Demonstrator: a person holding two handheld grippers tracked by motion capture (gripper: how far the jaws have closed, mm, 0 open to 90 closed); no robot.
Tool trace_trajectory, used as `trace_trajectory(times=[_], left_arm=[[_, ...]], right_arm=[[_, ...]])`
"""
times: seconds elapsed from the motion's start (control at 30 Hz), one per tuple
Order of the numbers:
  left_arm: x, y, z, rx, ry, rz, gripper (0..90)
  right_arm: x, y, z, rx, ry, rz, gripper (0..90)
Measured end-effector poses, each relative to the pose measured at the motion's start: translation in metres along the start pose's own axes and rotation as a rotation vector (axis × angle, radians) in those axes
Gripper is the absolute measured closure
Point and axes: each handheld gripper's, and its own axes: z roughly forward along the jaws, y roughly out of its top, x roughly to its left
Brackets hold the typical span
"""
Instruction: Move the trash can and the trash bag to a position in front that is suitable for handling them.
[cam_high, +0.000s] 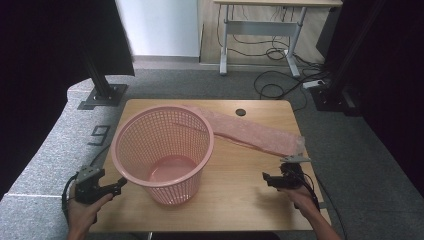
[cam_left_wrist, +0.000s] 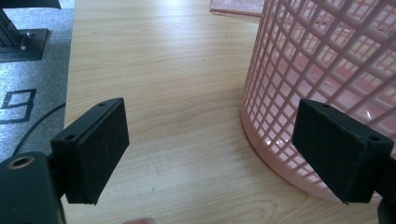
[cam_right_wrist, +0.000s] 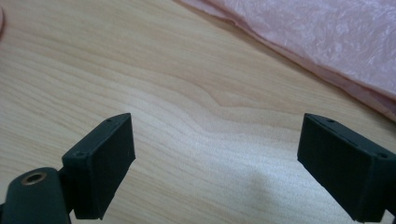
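High view: the pink mesh basket (cam_high: 163, 152) stands upright on the wooden table (cam_high: 240, 195), left of centre. A folded pink plastic bag (cam_high: 250, 132) lies flat behind and to the right of it, one end near the basket's rim, the other near the table's right edge. My left gripper (cam_high: 109, 187) sits at the front left corner, just beside the basket's base, holding nothing. My right gripper (cam_high: 274, 180) rests low over bare wood at front right, near the bag's right end but apart from it. I judge the job to be lining the basket with the bag, with the pickup not yet begun.

Left gripper view: jaws spread wide, nothing between them but tabletop. The basket (cam_left_wrist: 322, 88) wall stands just past the right-hand jaw; I can't tell if it touches. To steady the basket I'd take the wall near the rim, not the base, so it doesn't tip.

Right gripper view: jaws wide apart over bare wood. The bag (cam_right_wrist: 317, 42) lies ahead, upper right, its folded edge toward me. I'd go in low at that edge and pinch all layers together; thin film slips, so close squarely before lifting.
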Motion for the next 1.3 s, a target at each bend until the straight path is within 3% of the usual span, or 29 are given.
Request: trace_trajectory(times=[0.3,0.47,0.7,1.07,1.3], left_arm=[[-0.013,-0.005,-0.008,-0.001,-0.024,0.032,10.3],[-0.032,0.001,-0.001,-0.002,-0.055,0.05,10.3],[-0.048,0.007,0.009,0.005,-0.052,0.076,10.6],[-0.08,0.029,0.047,0.016,-0.185,0.145,11.0],[-0.094,0.038,0.059,0.018,-0.227,0.172,11.8]], right_arm=[[-0.002,0.001,-0.002,0.008,0.017,0.003,10.3],[-0.003,0.001,-0.002,0.01,0.027,0.0,10.6],[-0.006,0.003,0.001,0.016,0.015,-0.002,11.2],[-0.009,0.003,0.006,0.03,0.028,-0.014,11.4],[-0.009,0.002,0.005,0.031,0.02,-0.011,11.5]])
